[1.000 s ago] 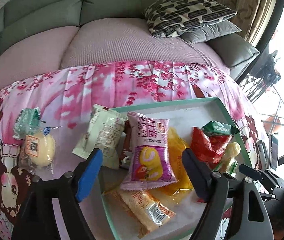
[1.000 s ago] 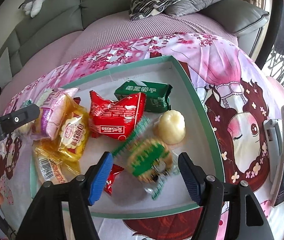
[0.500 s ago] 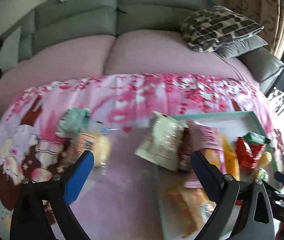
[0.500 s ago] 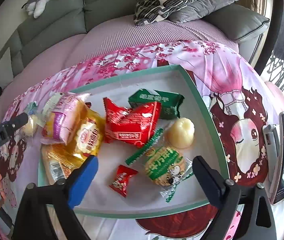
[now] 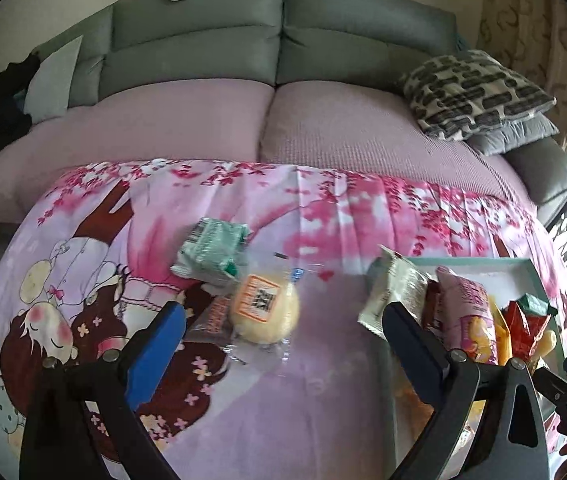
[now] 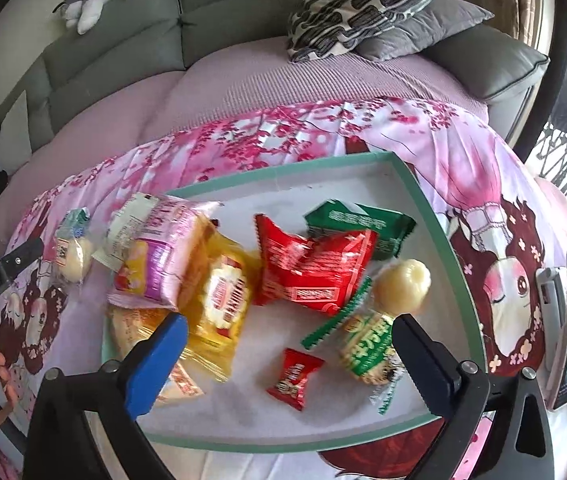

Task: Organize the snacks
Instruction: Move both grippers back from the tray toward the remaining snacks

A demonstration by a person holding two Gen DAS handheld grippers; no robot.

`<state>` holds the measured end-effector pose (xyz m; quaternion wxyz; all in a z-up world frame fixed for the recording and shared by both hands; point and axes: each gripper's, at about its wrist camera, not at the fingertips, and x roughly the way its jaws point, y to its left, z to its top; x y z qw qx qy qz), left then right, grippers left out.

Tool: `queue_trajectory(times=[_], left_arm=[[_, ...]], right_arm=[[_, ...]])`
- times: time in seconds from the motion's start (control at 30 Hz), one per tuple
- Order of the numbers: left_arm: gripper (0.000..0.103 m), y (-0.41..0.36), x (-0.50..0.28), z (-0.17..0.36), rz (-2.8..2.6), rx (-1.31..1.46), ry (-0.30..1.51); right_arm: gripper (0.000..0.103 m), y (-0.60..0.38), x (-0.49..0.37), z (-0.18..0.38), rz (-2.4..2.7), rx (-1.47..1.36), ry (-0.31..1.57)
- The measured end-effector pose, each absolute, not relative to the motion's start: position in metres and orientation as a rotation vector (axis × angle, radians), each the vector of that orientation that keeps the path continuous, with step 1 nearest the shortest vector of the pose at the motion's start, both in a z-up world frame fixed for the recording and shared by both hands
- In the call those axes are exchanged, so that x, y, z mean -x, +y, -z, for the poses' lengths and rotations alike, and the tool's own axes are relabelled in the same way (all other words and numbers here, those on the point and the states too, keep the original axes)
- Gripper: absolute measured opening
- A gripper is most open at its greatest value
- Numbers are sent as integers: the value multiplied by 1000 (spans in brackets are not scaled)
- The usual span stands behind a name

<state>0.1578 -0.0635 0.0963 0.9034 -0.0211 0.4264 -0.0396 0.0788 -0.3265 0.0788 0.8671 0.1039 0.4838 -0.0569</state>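
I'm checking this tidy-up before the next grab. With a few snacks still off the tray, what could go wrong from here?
1. The pale packet straddles the tray rim; a nudge could tip it onto the cloth.
2. The clear-wrapped bun lies against the green packet; the open left gripper might catch both.
3. The right gripper, jaws opening and empty, hangs over the small red candy and could scatter it.
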Motion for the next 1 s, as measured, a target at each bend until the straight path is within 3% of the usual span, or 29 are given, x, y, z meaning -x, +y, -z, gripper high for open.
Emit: queue_trajectory(times=[1.0], left_arm=[[99, 101, -155, -77, 9, 333, 919]], right_arm=[[103, -166, -128, -95, -122, -72, 1013]])
